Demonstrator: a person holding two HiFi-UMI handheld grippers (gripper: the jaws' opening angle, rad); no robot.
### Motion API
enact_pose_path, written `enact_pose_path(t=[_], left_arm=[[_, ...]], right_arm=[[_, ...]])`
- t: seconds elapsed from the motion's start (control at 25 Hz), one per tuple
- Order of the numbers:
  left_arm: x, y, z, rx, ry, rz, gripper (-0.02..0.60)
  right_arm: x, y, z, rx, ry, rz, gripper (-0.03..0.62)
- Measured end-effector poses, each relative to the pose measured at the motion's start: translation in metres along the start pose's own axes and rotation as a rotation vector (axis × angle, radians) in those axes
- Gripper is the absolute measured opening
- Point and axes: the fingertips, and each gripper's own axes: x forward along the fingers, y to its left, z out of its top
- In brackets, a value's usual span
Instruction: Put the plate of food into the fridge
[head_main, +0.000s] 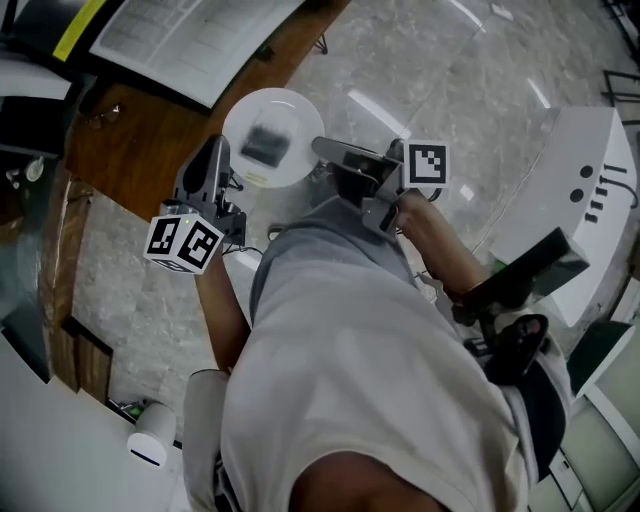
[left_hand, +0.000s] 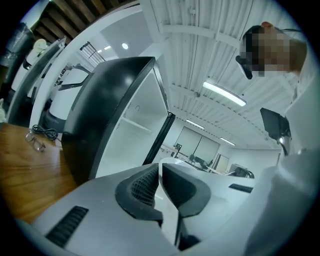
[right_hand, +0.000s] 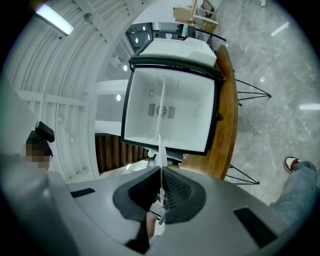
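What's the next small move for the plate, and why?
Probably carry the plate level, straight toward the open fridge. The left hand-held gripper and right hand-held gripper each pinch its rim on opposite sides, the food sits on it, and the white cavity ahead faces them.

The food (head_main: 265, 146) on the plate (head_main: 296, 110) is just a dark blurry smear, no idea what it is. Both gripper views only catch the plate edge-on.
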Motion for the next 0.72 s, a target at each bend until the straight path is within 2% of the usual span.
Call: enact_pose_path(t=[0.2, 0.56, 0.72], left_arm=[[0.052, 0.004, 0.012, 0.086, -0.017, 0.007, 0.028], [0.111, 0.011, 0.023, 0.085, -0.093, 0.081, 0.028], [0.125, 0.004, 0.042, 0.102, -0.132, 0.097, 0.028]], right_arm=[[0.002, -0.009, 0.057, -0.038, 0.017, 0.022, 0.023], [0.003, -0.025, 0.122, -0.019, 0.069, 0.037, 0.023], [0.002, -0.019, 0.143, 0.011, 0.082, 0.048, 0.023]])
